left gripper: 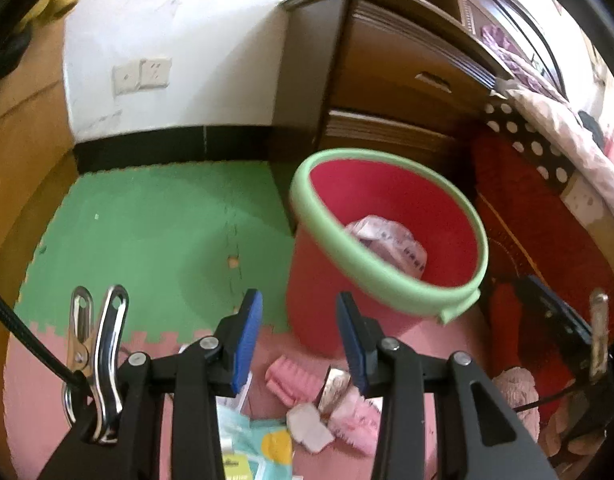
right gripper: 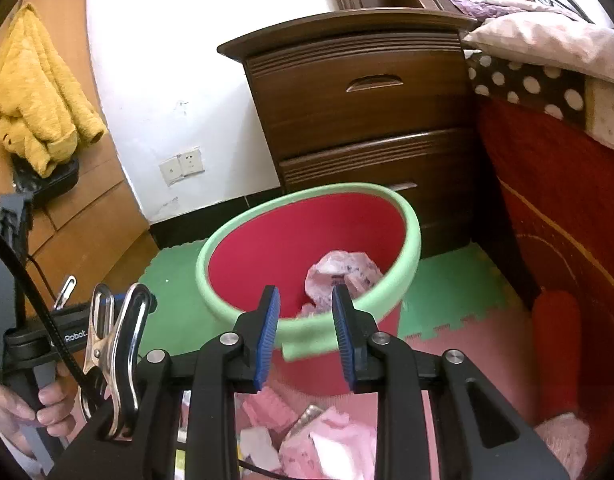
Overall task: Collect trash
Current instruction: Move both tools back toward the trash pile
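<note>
Trash pile [left gripper: 307,404] sits on the pink floor mat [left gripper: 39,392] just in front of the red bin [left gripper: 327,320], below both my tools: pink crumpled wrappers [right gripper: 267,408], a whitish scrap [left gripper: 309,426], a shiny foil piece [left gripper: 334,387], and a teal-yellow packet [left gripper: 263,448] to the left. One crumpled wrapper [right gripper: 341,276] already lies inside the bin.

Left tool [left gripper: 299,340] is spread wide and empty, hovering above the pile. Right tool [right gripper: 305,336] is also apart with nothing between the blue pads [right gripper: 267,332], hanging near the bin's green rim [right gripper: 307,332].

Next step, I judge: drop the left tool onto one piece. The ribbed pink wrapper [left gripper: 291,380] looks easiest. Its long axis runs from upper left to lower right in the left view, so I'd turn the tool to close across its short width, then lift clear before swinging over the rim. The foil piece stands tilted on edge against the pink stuff; its facing I can't tell.

Bin stands upright, mouth up, beside the brown dresser [right gripper: 367,120].
</note>
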The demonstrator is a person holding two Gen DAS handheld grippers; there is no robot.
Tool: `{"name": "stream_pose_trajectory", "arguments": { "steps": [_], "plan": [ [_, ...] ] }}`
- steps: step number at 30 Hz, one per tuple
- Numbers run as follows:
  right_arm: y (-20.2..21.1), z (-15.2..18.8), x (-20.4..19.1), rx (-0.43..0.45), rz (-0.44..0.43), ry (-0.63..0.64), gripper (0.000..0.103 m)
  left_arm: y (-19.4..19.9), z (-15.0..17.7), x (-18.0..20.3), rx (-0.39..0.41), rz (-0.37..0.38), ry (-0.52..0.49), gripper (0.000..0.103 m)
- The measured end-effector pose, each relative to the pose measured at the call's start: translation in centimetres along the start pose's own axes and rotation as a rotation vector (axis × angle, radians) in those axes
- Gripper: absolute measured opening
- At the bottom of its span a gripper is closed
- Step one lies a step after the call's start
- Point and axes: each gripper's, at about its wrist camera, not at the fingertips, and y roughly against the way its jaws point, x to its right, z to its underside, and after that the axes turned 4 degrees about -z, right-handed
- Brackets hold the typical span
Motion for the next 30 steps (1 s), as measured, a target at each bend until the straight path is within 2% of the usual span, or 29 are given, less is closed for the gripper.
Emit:
{"name": "stream_pose_trajectory", "arguments": {
  "steps": [7, 12, 22, 30],
  "plan": [
    [2.0, 2.6, 0.0, -0.019, -0.014, -0.015, 0.028, -0.2, 4.0, -1.4, -0.047, -0.040, 0.000, 0.040],
    [2.5, 4.9, -0.2, -0.048, -0.004, -0.013, 0.028, -1.5, 6.5, -1.0, -0.083, -0.031, -0.006, 0.040],
    [1.1, 10.9, 0.0, -0.141, 0.006, -0.012, 0.028, -6.4, 11.1, 0.9, -0.214, -0.021, -0.059, 0.040],
    [-0.1, 13.1, 1.4, -0.181, 0.007, -0.040, 0.028, -9.9, 13.7, 2.0, -0.311, -0.008, -0.076, 0.041]
  ]
}}
